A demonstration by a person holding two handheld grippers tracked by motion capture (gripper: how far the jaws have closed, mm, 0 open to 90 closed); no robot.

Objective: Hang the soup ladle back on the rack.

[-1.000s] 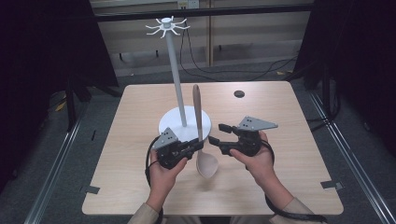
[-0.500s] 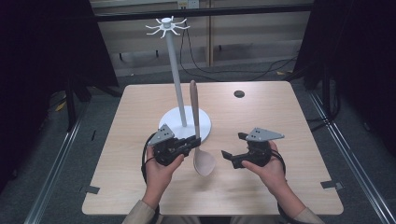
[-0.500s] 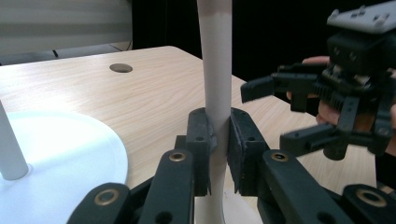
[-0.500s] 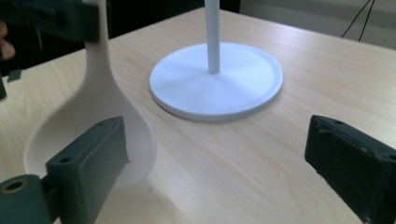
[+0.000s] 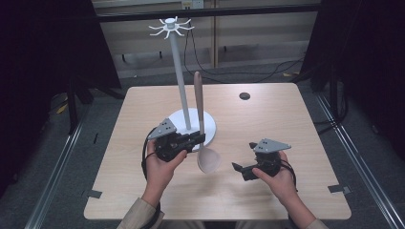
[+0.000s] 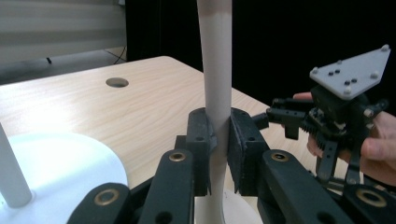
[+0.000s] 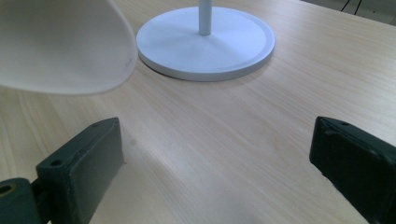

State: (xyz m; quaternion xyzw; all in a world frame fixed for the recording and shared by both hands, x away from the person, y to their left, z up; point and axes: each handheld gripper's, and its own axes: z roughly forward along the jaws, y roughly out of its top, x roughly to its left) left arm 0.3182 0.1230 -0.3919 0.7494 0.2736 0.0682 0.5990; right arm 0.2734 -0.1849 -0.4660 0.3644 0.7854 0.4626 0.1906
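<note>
Worktop point(image 5: 296, 124): pale wood, rectangular, with a small dark round hole point(image 5: 244, 96) near its far edge, right of centre.
Stand point(image 5: 179, 71): a white pole rising from a round white base point(image 5: 210, 131) at mid-worktop; a ring of short white hooks point(image 5: 170, 26) crowns the top.
Spoon point(image 5: 199, 114): pale wooden, held upright with the handle up and the bowl point(image 5: 209, 160) down. It stands just right of the stand's pole, over the near edge of the base. Whether the bowl touches the worktop cannot be told.
Left tongs point(image 5: 198, 138): clamped on the spoon's handle, low down, just above the bowl. In the left gripper view the two black pads point(image 6: 203, 140) press the handle from both sides.
Left hand point(image 5: 160, 164): wraps the left tool from below; a beige sleeve shows at the wrist.
Right tongs point(image 5: 237, 167): spread wide apart, holding nothing, low over the near right part of the worktop, pointing left toward the spoon's bowl. In the right gripper view bare wood lies between the two jaws, the bowl hangs at upper left and the white base sits beyond.
Right hand point(image 5: 279, 176): grips the right tool, with the grey three-cornered plate point(image 5: 271, 145) on top.
Spacing: right tongs near the bowl but apart from it.
</note>
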